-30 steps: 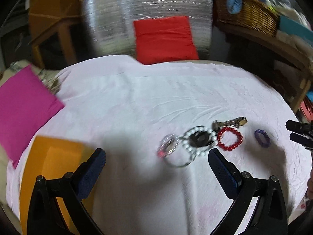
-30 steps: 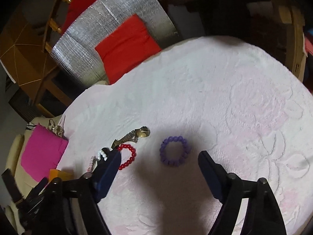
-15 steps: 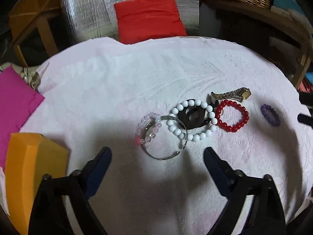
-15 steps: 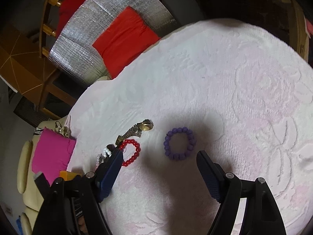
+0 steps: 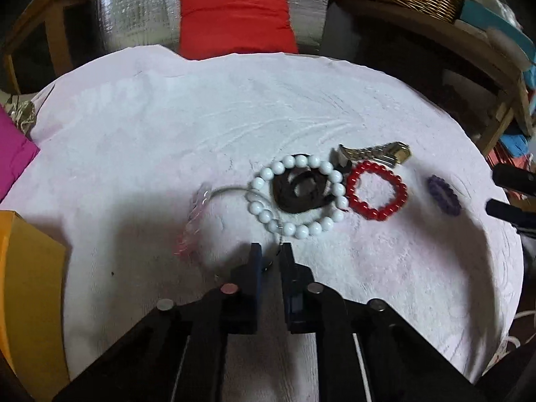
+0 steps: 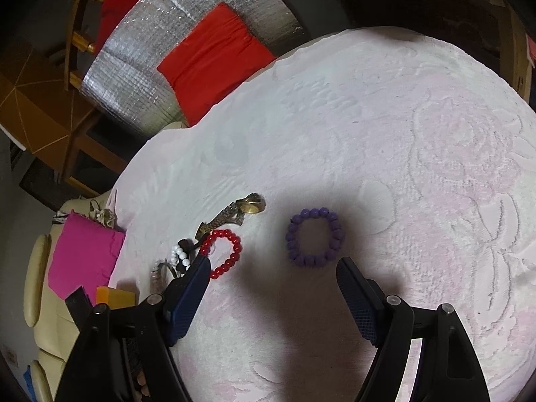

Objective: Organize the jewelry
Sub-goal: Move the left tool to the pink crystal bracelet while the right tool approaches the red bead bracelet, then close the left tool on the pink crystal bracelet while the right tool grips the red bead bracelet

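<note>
The left gripper (image 5: pixel 269 256) has its jaws drawn almost together on the near rim of a thin silver bangle (image 5: pixel 231 190), and though the wire is fine and blurred at the pinch, it does appear to be caught between the pads. That grip makes sense: the bangle lies tangled with a pale pink bead bracelet (image 5: pixel 191 231) and overlaps the white bead bracelet (image 5: pixel 294 197), so taking it by its free near edge lets it be drawn clear without dragging its neighbours. A dark strap (image 5: pixel 301 191) sits coiled inside the white beads, with the red bead bracelet (image 5: pixel 377 191) touching them on the right and a gold watch (image 5: pixel 375 154) just behind. The purple bead bracelet (image 6: pixel 315 238) lies apart from the cluster on the pink embossed cloth (image 6: pixel 418 167), and the right gripper (image 6: pixel 273 276) hovers just before it with jaws spread wide and holding nothing, seemingly lined up for that piece. An orange box (image 5: pixel 30 288) at the left edge of the cloth is probably where the pieces are meant to go.
</note>
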Tool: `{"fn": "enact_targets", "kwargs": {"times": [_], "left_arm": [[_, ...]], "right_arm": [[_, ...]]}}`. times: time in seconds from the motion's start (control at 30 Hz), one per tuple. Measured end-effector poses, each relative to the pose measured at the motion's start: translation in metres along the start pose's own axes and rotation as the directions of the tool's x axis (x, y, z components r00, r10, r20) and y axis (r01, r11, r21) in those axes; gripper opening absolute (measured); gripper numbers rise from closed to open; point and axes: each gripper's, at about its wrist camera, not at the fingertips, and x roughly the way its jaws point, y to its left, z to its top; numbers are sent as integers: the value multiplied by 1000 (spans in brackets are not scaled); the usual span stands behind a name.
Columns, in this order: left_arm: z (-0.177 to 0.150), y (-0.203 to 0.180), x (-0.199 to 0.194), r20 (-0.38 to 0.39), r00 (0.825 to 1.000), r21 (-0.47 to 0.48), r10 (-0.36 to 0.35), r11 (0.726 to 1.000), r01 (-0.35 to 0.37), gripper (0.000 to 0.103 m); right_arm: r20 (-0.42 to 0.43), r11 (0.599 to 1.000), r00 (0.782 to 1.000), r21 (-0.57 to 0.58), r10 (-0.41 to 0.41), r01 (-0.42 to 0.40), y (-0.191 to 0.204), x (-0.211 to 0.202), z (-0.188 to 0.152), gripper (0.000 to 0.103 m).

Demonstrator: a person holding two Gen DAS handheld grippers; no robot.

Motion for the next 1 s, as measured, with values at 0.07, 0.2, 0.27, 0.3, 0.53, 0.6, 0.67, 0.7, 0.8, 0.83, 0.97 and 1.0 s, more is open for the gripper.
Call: {"fn": "enact_targets", "kwargs": {"times": [0.07,0.2,0.27,0.3,0.53,0.6,0.67,0.7,0.8,0.83,0.97,1.0], "left_arm": [[-5,0,-9,1,999,-4,-40,999,40,5],[-25,2,-32,-7,994,-9,-108,994,108,4],[-36,3,-46,10,992,-1,-125,992,125,4],[-41,4,-53,19,991,4,-133,991,133,4],[-56,25,-90,87,985,-57,-147,987,152,55],[-51,33,-93,92,987,-69,-129,988,136,55],[-41,40,-87,69,993,-80,-100,991,106,55],[-36,43,-83,61,993,-86,-105,990,110,55],[-25,53,-65,36,991,-135,-127,982,131,55],[-22,54,-58,24,991,-145,-133,980,135,55],[-16,47,-37,-3,994,-126,-108,986,106,55],[-16,44,-34,-7,996,-112,-94,989,93,52]], "right_arm": [[-3,1000,1000,-10,5,-5,5,2,-2,80],[-11,999,1000,-39,18,-19,18,8,-6,80],[-20,998,999,-52,28,-29,26,12,-9,80],[-26,998,999,-59,30,-32,30,14,-10,80],[-64,993,997,-107,36,-43,55,34,-19,80],[-78,992,996,-117,43,-52,61,42,-20,80],[-96,990,994,-131,48,-60,68,51,-21,80],[-101,988,994,-147,42,-57,74,56,-22,80],[-103,983,994,-177,35,-53,84,61,-25,80],[-103,982,994,-181,39,-57,86,61,-26,80],[-102,982,993,-175,56,-74,87,64,-23,80],[-109,983,992,-166,61,-79,86,66,-21,80]]}}
